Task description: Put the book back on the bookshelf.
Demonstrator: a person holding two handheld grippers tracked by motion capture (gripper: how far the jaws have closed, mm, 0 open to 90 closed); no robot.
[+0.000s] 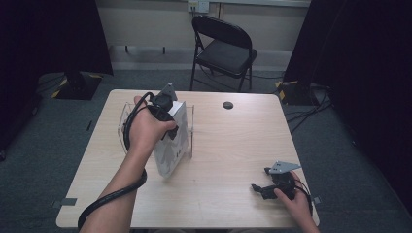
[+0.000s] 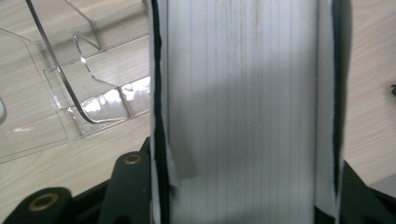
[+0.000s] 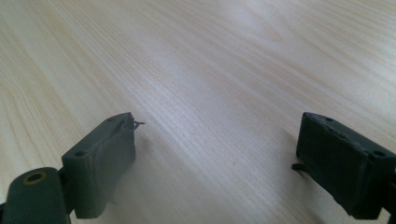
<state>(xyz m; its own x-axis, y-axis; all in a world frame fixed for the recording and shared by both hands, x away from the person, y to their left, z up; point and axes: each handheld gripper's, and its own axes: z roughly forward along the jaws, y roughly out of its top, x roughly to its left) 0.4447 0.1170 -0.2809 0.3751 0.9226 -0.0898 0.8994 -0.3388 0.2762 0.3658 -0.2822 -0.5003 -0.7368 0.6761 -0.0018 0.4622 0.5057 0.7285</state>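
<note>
White book [image 1: 171, 141] clamped in left gripper [image 1: 165, 127], tilted beside clear stand [image 1: 127, 114] | not yet seated | right gripper [image 3: 217, 154] idle on table [image 1: 233, 145], jaws wide

book [image 1: 171, 141]: white, pale leaf print | table [image 1: 233, 145]: light woodgrain | fingers [image 3: 100, 163]: black

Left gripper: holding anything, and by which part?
Yes: left gripper grips the thick white book across its page edge, jaws on both covers, beside the clear acrylic stand.
</note>
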